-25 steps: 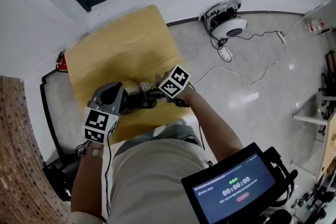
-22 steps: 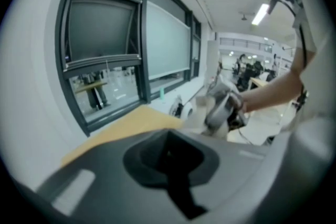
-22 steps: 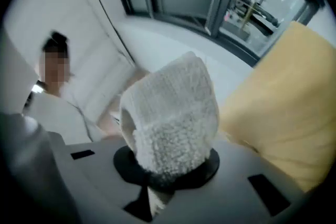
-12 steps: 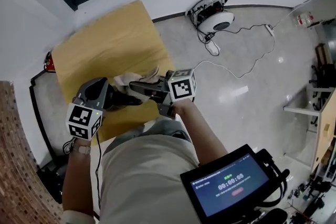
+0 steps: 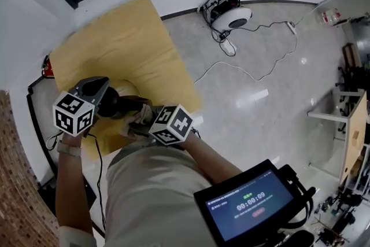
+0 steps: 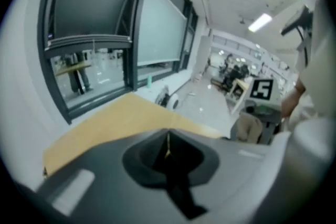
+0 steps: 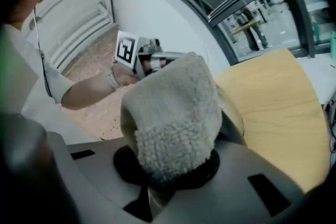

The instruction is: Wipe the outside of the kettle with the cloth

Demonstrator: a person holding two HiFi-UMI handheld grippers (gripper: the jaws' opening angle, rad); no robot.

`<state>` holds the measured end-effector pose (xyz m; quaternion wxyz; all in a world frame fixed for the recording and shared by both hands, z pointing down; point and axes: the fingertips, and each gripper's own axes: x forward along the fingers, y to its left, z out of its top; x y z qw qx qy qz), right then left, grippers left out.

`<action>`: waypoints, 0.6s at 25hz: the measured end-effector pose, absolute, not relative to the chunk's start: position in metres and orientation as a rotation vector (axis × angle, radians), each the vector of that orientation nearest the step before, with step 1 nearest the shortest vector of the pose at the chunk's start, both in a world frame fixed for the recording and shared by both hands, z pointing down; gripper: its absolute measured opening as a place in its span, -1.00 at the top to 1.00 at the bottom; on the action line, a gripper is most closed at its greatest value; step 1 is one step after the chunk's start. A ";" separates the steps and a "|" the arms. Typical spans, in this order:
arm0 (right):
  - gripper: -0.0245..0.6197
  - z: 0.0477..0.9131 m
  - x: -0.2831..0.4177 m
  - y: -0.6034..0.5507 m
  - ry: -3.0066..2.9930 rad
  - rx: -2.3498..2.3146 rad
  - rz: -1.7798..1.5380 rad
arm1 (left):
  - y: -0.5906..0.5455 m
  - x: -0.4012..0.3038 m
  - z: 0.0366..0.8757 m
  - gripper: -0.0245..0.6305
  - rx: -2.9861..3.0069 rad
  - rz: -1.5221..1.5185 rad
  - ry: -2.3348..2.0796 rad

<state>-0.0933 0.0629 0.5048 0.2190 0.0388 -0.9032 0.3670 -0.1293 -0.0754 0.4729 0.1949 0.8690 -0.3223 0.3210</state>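
Note:
A cream kettle (image 5: 124, 88) with a black handle (image 5: 128, 106) stands at the near edge of the wooden table (image 5: 127, 37). My left gripper (image 5: 110, 102) comes at it from the left, and its jaws look shut on the handle; in the left gripper view (image 6: 168, 152) only a dark strip shows between them. A fluffy beige cloth (image 5: 140, 118) is pressed to the kettle's near side with my right gripper (image 5: 143, 124) shut on it. In the right gripper view (image 7: 163, 176) the cloth (image 7: 176, 113) hides most of the kettle (image 7: 235, 115).
A white round device (image 5: 234, 15) with trailing cables (image 5: 254, 75) lies on the grey floor right of the table. A red object (image 5: 46, 66) sits by the table's left edge. Brick wall at far left. A screen (image 5: 248, 205) hangs at my chest.
The right gripper has carried the cloth from the kettle's far right side round to its near side, towards my body. The left gripper keeps its place at the handle.

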 end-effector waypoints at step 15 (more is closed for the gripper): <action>0.71 0.513 -0.022 -0.068 -2.694 1.005 1.645 | -0.013 -0.076 0.447 0.95 2.650 0.797 -1.038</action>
